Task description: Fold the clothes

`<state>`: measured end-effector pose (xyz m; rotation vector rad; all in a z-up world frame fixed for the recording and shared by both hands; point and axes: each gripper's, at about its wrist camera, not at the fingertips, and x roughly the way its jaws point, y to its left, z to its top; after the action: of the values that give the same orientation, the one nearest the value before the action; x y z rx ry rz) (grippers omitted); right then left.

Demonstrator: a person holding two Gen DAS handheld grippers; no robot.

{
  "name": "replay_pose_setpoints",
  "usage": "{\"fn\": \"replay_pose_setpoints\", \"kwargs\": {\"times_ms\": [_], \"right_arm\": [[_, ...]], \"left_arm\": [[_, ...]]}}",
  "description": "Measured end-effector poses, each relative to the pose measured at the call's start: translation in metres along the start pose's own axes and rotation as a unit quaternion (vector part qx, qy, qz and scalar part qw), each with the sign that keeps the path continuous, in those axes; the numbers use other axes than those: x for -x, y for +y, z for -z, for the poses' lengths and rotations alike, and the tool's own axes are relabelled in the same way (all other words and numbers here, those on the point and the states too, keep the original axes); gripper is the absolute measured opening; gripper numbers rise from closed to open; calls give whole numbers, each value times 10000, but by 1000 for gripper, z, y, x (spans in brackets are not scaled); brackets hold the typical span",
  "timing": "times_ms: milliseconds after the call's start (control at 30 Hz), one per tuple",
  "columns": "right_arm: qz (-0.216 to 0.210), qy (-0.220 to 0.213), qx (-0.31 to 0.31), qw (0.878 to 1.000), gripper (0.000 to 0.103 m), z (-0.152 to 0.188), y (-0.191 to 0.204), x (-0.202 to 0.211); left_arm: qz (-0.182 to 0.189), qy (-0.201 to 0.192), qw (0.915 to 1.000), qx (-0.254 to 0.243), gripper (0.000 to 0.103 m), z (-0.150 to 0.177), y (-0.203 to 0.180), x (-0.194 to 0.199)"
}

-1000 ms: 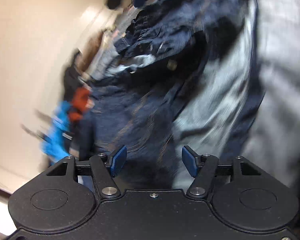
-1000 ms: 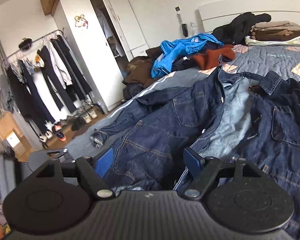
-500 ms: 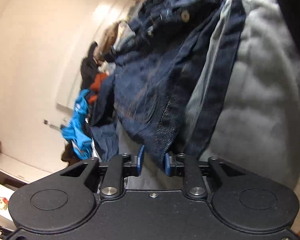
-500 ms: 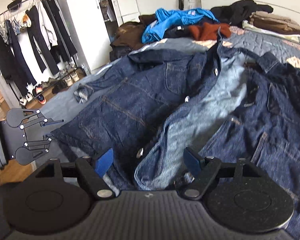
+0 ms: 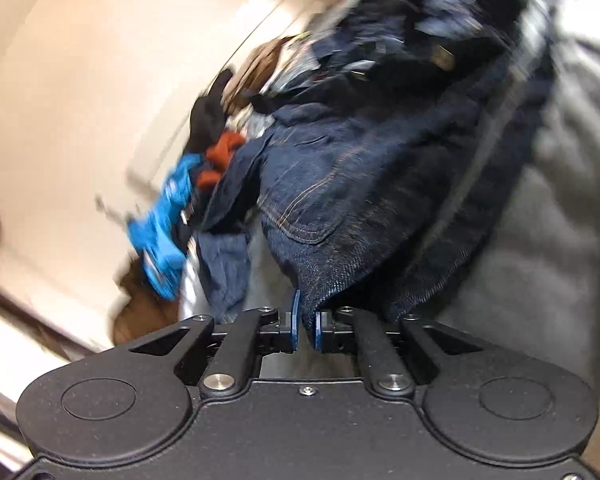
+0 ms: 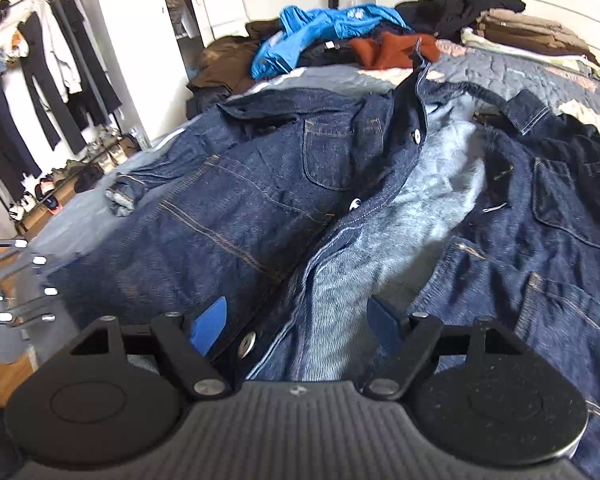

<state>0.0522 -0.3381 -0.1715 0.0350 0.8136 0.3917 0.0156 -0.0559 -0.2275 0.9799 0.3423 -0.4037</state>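
The denim jacket (image 6: 260, 200) is lying spread open, front up, across the bed (image 6: 540, 76), pale lining showing btwn the two front panels, so folding is barely starting: no fold made yet, sleeves still out. The left gripper (image 5: 305, 326) has just been closing its jaws and is now pinching the jacket's hem corner. The right gripper (image 6: 296, 320) is hovering w/ jaws spread over the button placket near the hem, gripping nothing. Room looks ok: bare quilt to the right, but a clothes pile (image 6: 340, 36) is crowding the far edge and the bed's left edge is sitting close.
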Motion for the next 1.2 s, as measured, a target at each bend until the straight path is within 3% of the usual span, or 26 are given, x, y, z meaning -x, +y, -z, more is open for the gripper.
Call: {"fn": "replay_pose_setpoints", "kwargs": {"times_ms": [100,200,267,333,367,500,567,667,767,833,900,1000,1133,1200], "right_arm": [[-20,285,-33,9996,76,-3,5,-17],[-179,389,74,9991,76,4,14,-20],[-313,473,66,9984,76,9,16,-22],[-268,604,88,9978,75,13,18,-28],[-200,677,107,9975,70,14,18,-31],[-167,779,-397,9960,26,18,8,-41],[-487,748,-1028,9907,18,18,-4,-33],[-1103,562,-2026,9714,17,17,-26,-12],[-1370,282,-2640,9543,16,19,-50,15],[-977,631,-2485,9616,17,23,-58,12],[-213,989,-1703,9802,20,28,-47,1],[-4,1076,-907,9900,27,29,-23,-4],[67,1099,-584,9922,39,15,-5,17],[88,870,-501,9949,43,4,-6,37]], "left_arm": [[384,104,9970,671,8,-5,12,0],[838,175,9873,1338,12,-7,27,-2],[1021,162,9819,1590,15,-2,32,1],[1029,143,9819,1586,15,3,37,3],[990,171,9835,1508,15,3,37,1],[1088,401,9798,1632,16,4,38,-13],[1206,493,9735,1879,16,8,43,-17],[1408,533,9654,2128,16,14,51,-17],[1610,524,9623,2131,20,16,53,-19],[1768,588,9626,1967,26,14,45,-22],[1784,709,9658,1743,26,14,33,-26],[1775,756,9665,1693,27,17,27,-26],[1956,784,9616,1756,29,23,41,-13],[2143,778,9557,1864,29,26,52,-5]]}}
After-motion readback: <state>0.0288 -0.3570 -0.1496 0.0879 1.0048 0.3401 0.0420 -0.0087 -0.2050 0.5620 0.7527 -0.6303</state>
